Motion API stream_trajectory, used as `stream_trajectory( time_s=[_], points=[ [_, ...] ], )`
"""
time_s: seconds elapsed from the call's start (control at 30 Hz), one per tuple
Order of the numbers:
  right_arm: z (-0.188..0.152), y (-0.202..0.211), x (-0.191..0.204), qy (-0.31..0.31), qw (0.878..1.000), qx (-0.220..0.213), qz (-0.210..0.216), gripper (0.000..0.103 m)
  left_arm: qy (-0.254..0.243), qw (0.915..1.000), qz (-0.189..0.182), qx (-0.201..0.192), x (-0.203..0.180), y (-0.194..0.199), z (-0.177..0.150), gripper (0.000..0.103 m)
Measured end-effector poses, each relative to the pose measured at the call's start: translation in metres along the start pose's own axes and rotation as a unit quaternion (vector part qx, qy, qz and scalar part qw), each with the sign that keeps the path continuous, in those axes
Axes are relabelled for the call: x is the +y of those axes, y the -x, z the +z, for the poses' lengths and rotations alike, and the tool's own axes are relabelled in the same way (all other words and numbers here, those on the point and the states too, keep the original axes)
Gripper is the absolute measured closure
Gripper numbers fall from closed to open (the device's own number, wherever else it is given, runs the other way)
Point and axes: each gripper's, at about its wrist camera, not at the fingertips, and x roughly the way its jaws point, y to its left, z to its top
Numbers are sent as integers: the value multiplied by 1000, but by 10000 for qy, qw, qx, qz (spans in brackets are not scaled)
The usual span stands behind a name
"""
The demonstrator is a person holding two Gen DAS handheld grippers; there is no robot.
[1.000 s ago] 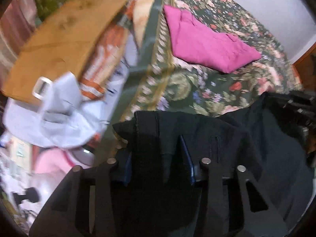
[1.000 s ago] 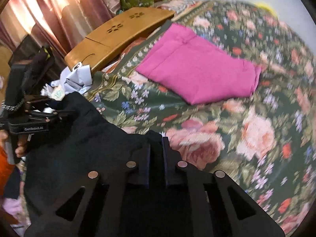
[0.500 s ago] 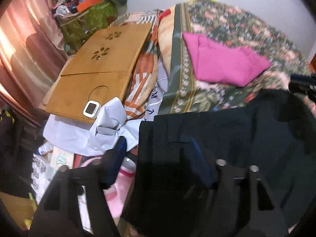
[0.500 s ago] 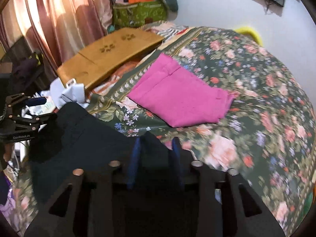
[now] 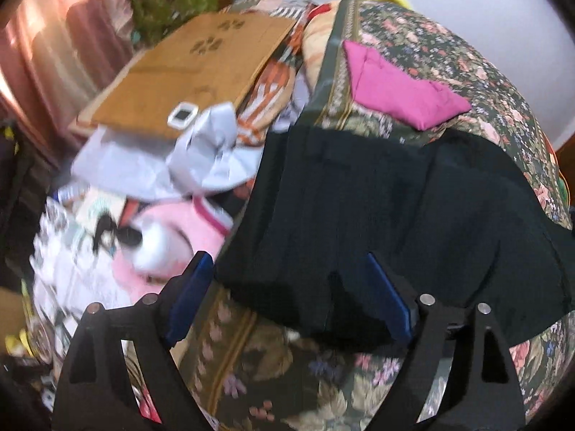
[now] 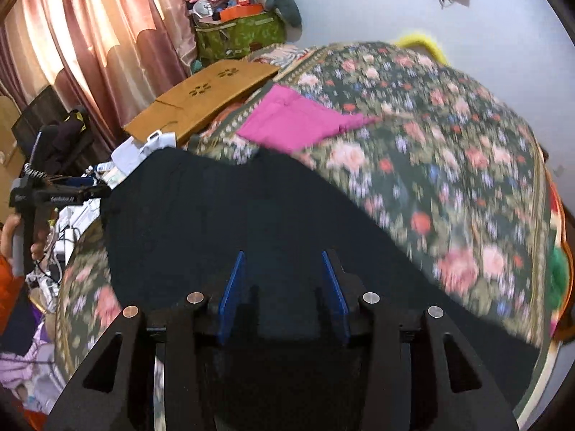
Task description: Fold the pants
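Note:
Black pants (image 5: 395,208) lie spread on the floral bedspread (image 5: 467,64); they also show in the right wrist view (image 6: 233,215). My left gripper (image 5: 287,280) is open, its blue pads wide apart above the pants' near left edge. My right gripper (image 6: 284,273) is open over the pants' near part, nothing between the pads. The left gripper also shows in the right wrist view (image 6: 61,197), at the pants' left edge.
Folded magenta pants (image 5: 395,89) lie further back on the bed, also in the right wrist view (image 6: 294,122). A wooden lap desk (image 5: 187,68), grey cloth (image 5: 201,151) and pink clutter (image 5: 172,237) lie left of the bed. Curtains (image 6: 90,54) hang at left.
Both grippers have opened and let go of the black pants, which now lie flat on the bed. Both grippers have drawn back and up.

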Motion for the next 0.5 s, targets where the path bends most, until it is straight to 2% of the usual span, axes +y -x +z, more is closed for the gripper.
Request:
stream_trajectory(
  time_s=[0.1, 0.23, 0.3, 0.33, 0.4, 0.47, 0.5],
  points=[
    [-20, 2, -3, -124, 9999, 68, 54, 63, 238, 9994, -122, 197, 3, -8, -14, 17],
    [-43, -4, -4, -205, 9996, 213, 23, 63, 632, 9954, -550, 476, 4, -21, -26, 17],
    [-51, -6, -5, -190, 9995, 250, -20, 63, 773, 9928, -759, 516, 2, -25, -27, 21],
    [-53, -5, -6, -207, 9996, 183, -34, 62, 812, 9924, -777, 509, 0, -26, -26, 29],
    [-57, -4, -7, -261, 9995, 162, -23, 60, 821, 9936, -630, 450, -3, -27, -23, 36],
    [-59, -3, -9, -303, 9994, 141, 22, 60, 773, 9953, -427, 396, -4, -27, -21, 58],
    [-60, -3, -9, -310, 9994, 129, 32, 60, 744, 9961, -314, 368, -4, -27, -19, 65]
  ],
)
